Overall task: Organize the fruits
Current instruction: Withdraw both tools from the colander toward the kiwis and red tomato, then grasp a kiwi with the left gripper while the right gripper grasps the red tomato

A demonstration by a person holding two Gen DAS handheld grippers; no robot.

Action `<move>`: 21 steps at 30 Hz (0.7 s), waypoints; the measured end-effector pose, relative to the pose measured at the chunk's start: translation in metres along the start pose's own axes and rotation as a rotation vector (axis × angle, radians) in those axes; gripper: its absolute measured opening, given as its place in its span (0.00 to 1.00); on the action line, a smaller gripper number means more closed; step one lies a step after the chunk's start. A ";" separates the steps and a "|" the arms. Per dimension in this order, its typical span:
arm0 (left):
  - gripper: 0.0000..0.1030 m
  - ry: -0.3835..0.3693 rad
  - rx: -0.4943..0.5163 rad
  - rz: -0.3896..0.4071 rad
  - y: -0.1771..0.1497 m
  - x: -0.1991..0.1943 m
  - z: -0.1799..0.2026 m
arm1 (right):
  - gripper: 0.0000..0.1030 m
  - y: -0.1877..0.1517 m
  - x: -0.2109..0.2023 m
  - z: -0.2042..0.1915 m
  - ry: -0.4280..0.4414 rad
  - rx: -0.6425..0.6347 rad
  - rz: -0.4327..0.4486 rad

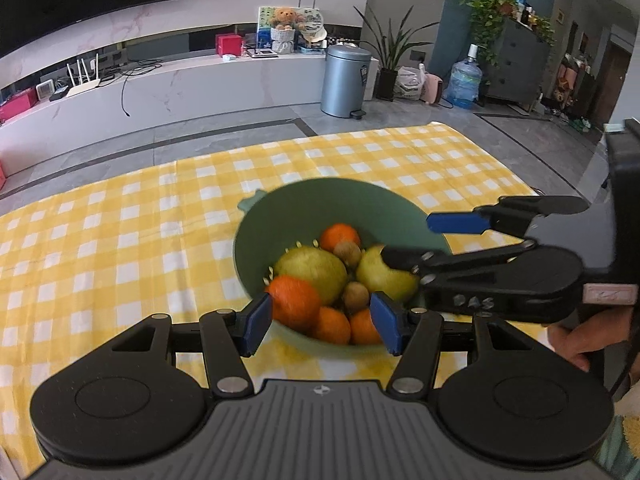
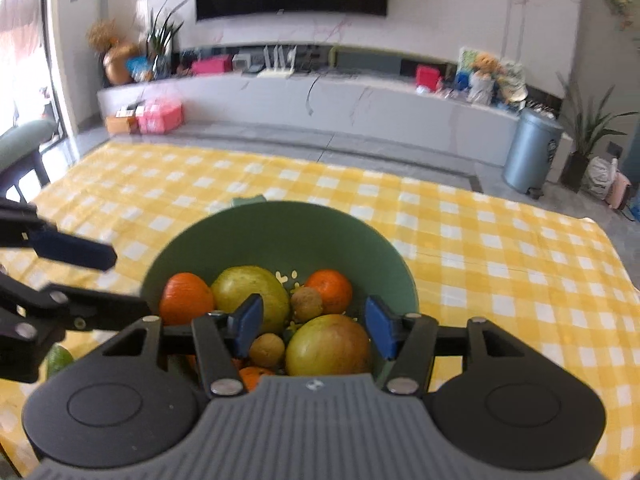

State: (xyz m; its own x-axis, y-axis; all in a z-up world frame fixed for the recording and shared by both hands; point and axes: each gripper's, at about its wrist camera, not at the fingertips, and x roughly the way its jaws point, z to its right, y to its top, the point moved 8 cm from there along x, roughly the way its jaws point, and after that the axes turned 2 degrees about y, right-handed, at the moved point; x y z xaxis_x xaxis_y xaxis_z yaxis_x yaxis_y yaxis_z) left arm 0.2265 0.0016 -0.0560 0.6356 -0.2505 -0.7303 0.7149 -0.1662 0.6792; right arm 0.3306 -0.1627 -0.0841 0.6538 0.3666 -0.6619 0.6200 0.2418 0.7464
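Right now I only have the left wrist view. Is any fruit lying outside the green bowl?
Observer: Yes. The right wrist view shows a green fruit on the checked cloth beside the green bowl, partly hidden behind the left hand-held gripper.
Operator: What sits between the right hand-held gripper's fingers?
Observer: The right hand-held gripper is open above a red-blushed pear-like fruit and a small brown fruit. It grips nothing.
Operator: Anything past the table on my left?
Observer: A chair with a green back stands by the far corner on that side.
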 end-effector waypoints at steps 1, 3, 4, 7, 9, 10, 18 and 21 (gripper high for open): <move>0.65 -0.004 0.000 0.003 -0.004 -0.003 0.001 | 0.53 -0.002 -0.007 -0.001 -0.002 0.009 0.018; 0.65 -0.014 -0.001 0.010 -0.011 -0.009 0.002 | 0.53 -0.008 -0.022 -0.003 -0.008 0.035 0.056; 0.65 -0.020 -0.001 0.012 -0.014 -0.012 0.002 | 0.53 -0.010 -0.028 -0.005 -0.009 0.046 0.069; 0.65 -0.040 -0.003 0.014 -0.024 -0.020 0.005 | 0.53 -0.023 -0.045 -0.012 -0.013 0.082 0.102; 0.65 -0.056 -0.001 0.012 -0.031 -0.024 0.006 | 0.53 -0.031 -0.053 -0.016 -0.013 0.109 0.114; 0.65 -0.060 -0.001 0.009 -0.035 -0.024 0.006 | 0.53 -0.036 -0.057 -0.018 -0.012 0.124 0.116; 0.65 -0.083 0.039 -0.018 -0.066 -0.023 0.011 | 0.53 -0.081 -0.066 -0.034 0.002 0.198 0.064; 0.64 -0.113 0.049 -0.040 -0.077 -0.022 0.011 | 0.53 -0.093 -0.061 -0.038 -0.002 0.216 0.023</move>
State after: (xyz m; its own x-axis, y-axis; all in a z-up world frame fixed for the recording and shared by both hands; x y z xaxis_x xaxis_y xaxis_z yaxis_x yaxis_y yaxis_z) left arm 0.1544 0.0095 -0.0913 0.5679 -0.3486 -0.7457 0.7220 -0.2241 0.6546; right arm 0.2166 -0.1734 -0.1100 0.6694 0.3676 -0.6455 0.6837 0.0350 0.7289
